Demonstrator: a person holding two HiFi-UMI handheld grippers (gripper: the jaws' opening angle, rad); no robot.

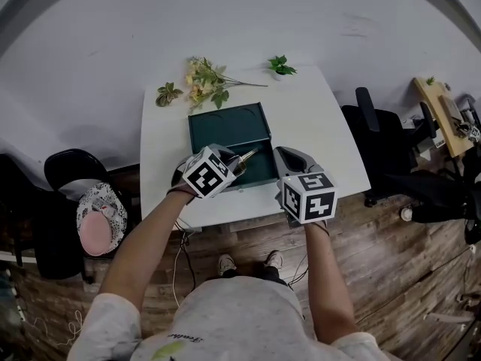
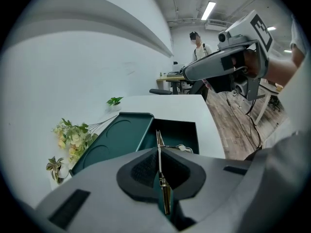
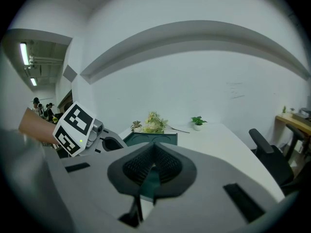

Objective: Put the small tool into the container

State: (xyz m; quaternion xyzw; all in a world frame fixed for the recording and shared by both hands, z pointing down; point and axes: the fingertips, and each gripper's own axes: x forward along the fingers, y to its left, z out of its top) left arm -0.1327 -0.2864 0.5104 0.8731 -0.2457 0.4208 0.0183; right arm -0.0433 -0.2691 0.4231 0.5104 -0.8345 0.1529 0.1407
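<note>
A white table (image 1: 323,119) stands against a pale wall. On its middle lies an open dark green container (image 1: 225,122). The lid, with round hollows pressed into it, is folded back on the far side, and the deeper tray sits on the near side. A pale, scalloped metal shape (image 2: 183,149) shows at the tray's near edge; I cannot tell what it is.

The left tool (image 2: 158,152) hangs over the near left part of the container, its jaws clamped on a slim metal implement (image 2: 159,144). The implement's tip points to the far right above the tray. The right tool (image 3: 152,148) is just beside the container's near right corner, jaws together with nothing between them.

Each tool carries a cube of black-and-white square markers (image 1: 207,173) and no lettering. A spray of pale yellow flowers (image 1: 203,81) lies at the table's far left, and a small potted plant (image 1: 280,67) stands at the far right.

The print on the person's shirt (image 1: 184,338) is too small to read.
</note>
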